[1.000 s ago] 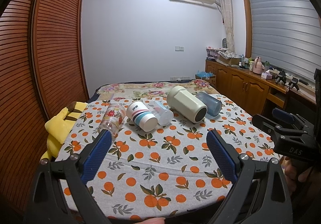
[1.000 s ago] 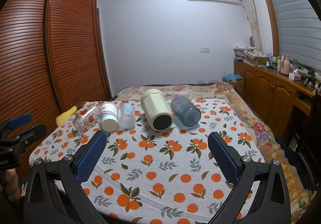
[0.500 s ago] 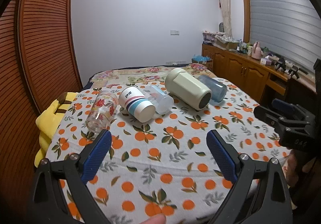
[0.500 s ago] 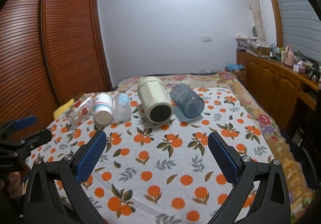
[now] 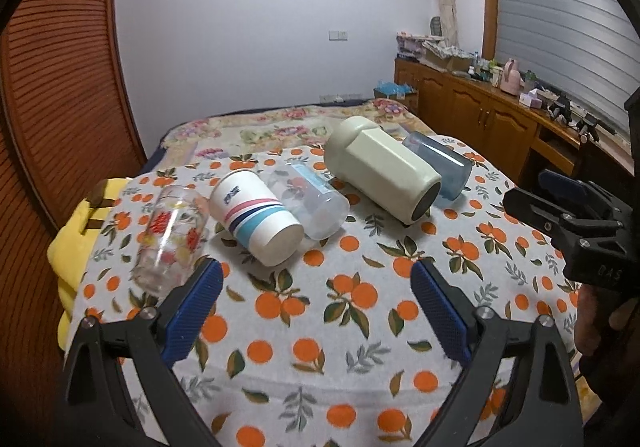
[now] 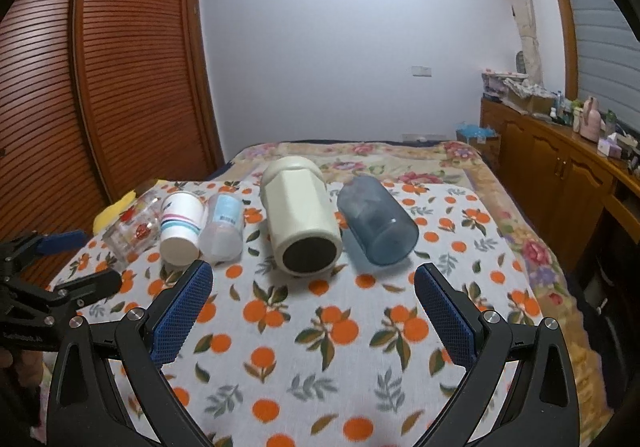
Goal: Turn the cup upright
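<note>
Several cups lie on their sides in a row on an orange-print cloth: a clear glass with red flowers [image 5: 170, 237] [image 6: 134, 227], a white paper cup with stripes [image 5: 256, 217] [image 6: 180, 229], a clear plastic cup [image 5: 308, 203] [image 6: 222, 229], a big cream cup [image 5: 380, 173] [image 6: 302, 217] and a blue translucent cup [image 5: 440, 169] [image 6: 376, 225]. My left gripper [image 5: 316, 303] is open and empty, just short of the glass and paper cup. My right gripper [image 6: 314, 305] is open and empty, just short of the cream cup.
The cloth [image 5: 320, 327] covers a bed. A yellow plush toy [image 5: 74, 243] lies at its left edge. A wooden slatted wardrobe [image 6: 132, 67] stands on the left. A wooden cabinet [image 6: 560, 183] with clutter runs along the right wall.
Both grippers have moved forward and lower toward the row of cups, which now looks larger. Both stay open. No cup has moved.
</note>
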Motion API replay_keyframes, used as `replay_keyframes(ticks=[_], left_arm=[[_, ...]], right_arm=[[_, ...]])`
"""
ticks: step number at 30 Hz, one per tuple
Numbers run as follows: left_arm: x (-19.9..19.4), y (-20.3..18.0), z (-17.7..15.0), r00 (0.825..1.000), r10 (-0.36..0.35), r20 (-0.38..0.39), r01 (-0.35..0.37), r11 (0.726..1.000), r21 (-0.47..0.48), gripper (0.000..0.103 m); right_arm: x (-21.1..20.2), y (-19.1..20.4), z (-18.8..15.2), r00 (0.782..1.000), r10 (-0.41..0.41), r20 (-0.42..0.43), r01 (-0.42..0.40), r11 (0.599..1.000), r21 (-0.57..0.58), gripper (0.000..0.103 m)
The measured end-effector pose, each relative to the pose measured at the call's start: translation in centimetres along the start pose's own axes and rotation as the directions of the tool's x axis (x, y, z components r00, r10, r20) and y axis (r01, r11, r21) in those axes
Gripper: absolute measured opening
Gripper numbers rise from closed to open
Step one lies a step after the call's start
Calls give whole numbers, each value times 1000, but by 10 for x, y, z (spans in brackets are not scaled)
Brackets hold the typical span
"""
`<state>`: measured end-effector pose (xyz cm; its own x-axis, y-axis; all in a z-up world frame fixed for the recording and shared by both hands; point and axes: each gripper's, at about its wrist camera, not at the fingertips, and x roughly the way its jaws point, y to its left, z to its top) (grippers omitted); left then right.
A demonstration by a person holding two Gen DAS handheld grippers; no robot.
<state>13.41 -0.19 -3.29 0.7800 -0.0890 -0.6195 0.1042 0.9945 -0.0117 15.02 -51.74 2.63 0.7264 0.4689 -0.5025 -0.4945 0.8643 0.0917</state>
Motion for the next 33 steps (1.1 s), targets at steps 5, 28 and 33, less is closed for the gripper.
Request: replay_keyframes(ticks=[5, 28, 33], left_arm=[[30, 3, 18, 998, -20, -53, 20, 1000, 2, 82], [130, 14, 87, 933, -49, -356, 38, 999, -39, 64], [146, 19, 95, 913, -34, -406, 13, 998, -54, 57]], right_arm=[[24, -5, 13, 999, 22, -31, -22, 1000, -5, 102], [94, -22, 61, 991, 94, -98, -101, 992, -71, 103], [97, -20, 61, 989, 111, -101, -117, 991, -61, 103]])
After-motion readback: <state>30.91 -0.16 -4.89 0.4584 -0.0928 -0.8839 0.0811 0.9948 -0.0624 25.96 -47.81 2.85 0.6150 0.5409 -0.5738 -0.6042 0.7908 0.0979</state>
